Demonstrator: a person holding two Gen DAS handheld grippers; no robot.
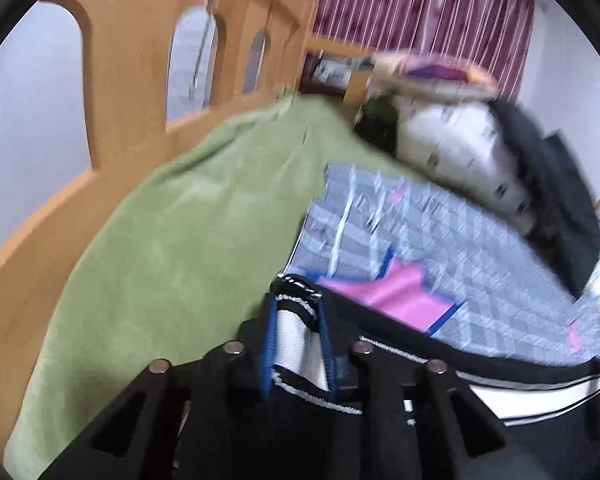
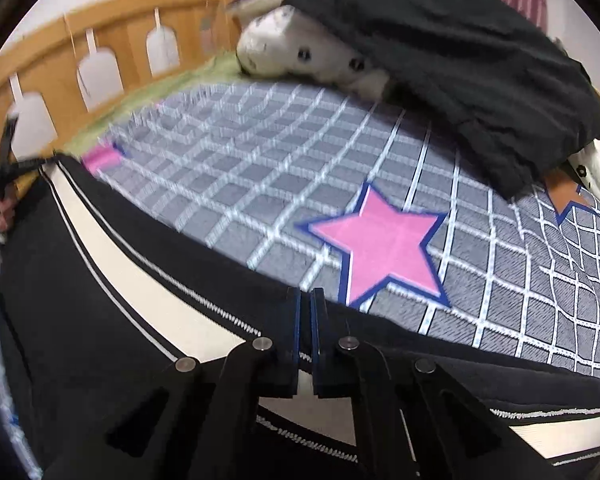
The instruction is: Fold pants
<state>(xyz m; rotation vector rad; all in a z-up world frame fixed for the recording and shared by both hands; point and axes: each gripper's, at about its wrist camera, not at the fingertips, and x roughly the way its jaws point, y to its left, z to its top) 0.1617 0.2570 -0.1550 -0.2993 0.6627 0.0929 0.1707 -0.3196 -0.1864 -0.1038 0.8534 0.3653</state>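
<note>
Currently both clamped on the pants [image 2: 100, 280]: left gripper [image 1: 298, 308] pinches the striped edge, right gripper [image 2: 306, 304] pinches black fabric. Pants stretch across the checked bedspread [image 2: 260, 168], pink star [image 2: 380, 244] at 1 o'clock of right gripper.

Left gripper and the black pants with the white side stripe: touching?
Touching. The left wrist view shows the left gripper with its blue-edged fingers clamped on the black pants' white striped band.
</note>
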